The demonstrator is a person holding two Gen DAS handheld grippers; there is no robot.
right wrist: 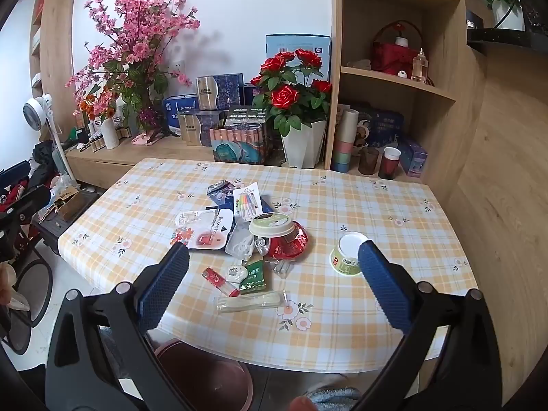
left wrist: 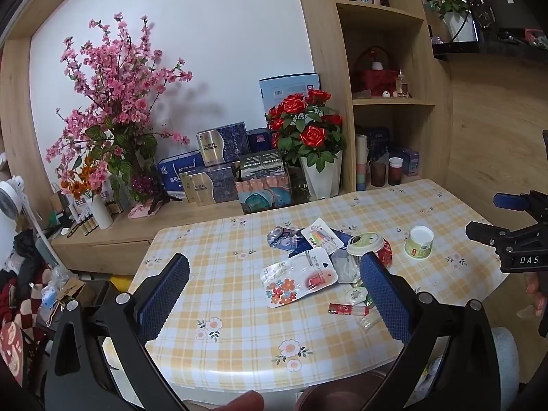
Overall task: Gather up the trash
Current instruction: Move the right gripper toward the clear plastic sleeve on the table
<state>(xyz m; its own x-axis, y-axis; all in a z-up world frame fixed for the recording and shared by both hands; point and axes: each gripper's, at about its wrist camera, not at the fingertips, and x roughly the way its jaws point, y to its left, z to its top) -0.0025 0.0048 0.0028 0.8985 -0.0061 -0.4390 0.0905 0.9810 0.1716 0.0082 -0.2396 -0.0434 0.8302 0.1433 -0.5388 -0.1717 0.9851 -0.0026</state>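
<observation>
Both claws hang spread and empty above the near edge of the yellow-checked floral counter [right wrist: 342,335]: the left claw [left wrist: 274,294] and the right claw [right wrist: 274,282]. Below that edge sits a dark reddish-brown round bin [right wrist: 205,373]. Nearest on the cloth lies a clear plastic tube wrapper [right wrist: 251,303], then a small red packet [right wrist: 219,281] and a green tea sachet [right wrist: 253,275]. Farther in, the heap of trash: a white floral blister pack [right wrist: 202,229], a cream paper cup lid [right wrist: 272,224] on what looks like red crinkled foil [right wrist: 291,243]. Apart, to the right, stands a small green-and-white cup [right wrist: 344,257].

Left gripper [left wrist: 274,294] and right gripper [right wrist: 274,284] both gape wide.
</observation>
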